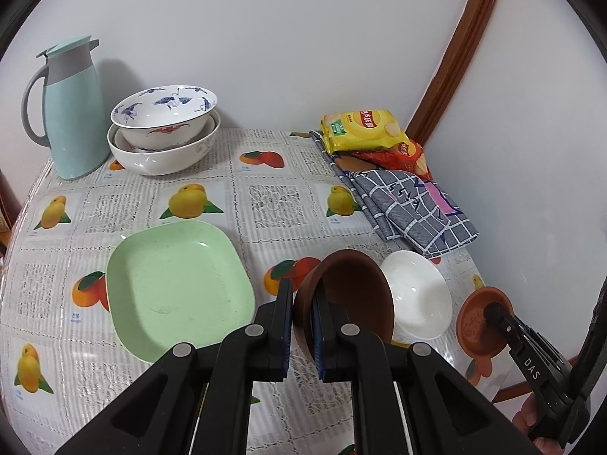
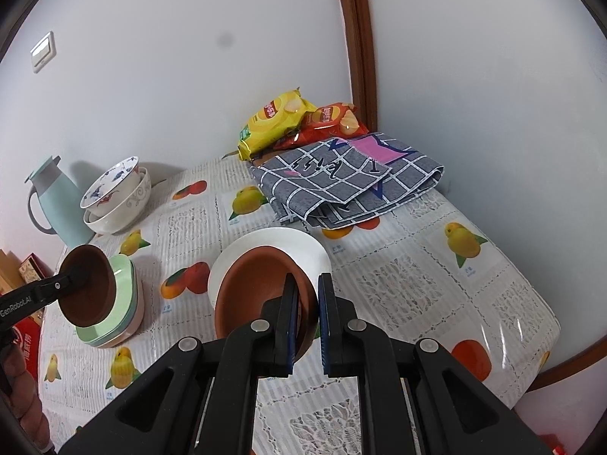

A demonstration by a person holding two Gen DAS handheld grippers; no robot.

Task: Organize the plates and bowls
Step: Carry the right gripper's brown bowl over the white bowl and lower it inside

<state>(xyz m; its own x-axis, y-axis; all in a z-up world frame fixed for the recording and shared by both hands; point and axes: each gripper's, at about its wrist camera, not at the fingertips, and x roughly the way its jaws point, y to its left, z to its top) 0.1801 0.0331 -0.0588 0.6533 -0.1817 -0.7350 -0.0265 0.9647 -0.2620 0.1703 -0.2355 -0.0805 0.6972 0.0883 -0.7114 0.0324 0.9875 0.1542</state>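
Left gripper: clamped on rim of dark brown round bowl, bowl tilted, lifted clear of fruit-print tablecloth, between pale green square plastic plate and white round ceramic bowl.

Right gripper: clenched on rim of terracotta-orange round dish, tilted, in front of white bowl.

Far corner, by wall: blue-patterned porcelain bowl nested in larger white bowl, beside pale blue thermos jug.

Right side: folded grey checked cloth, yellow crisp packet over red crisp packet.
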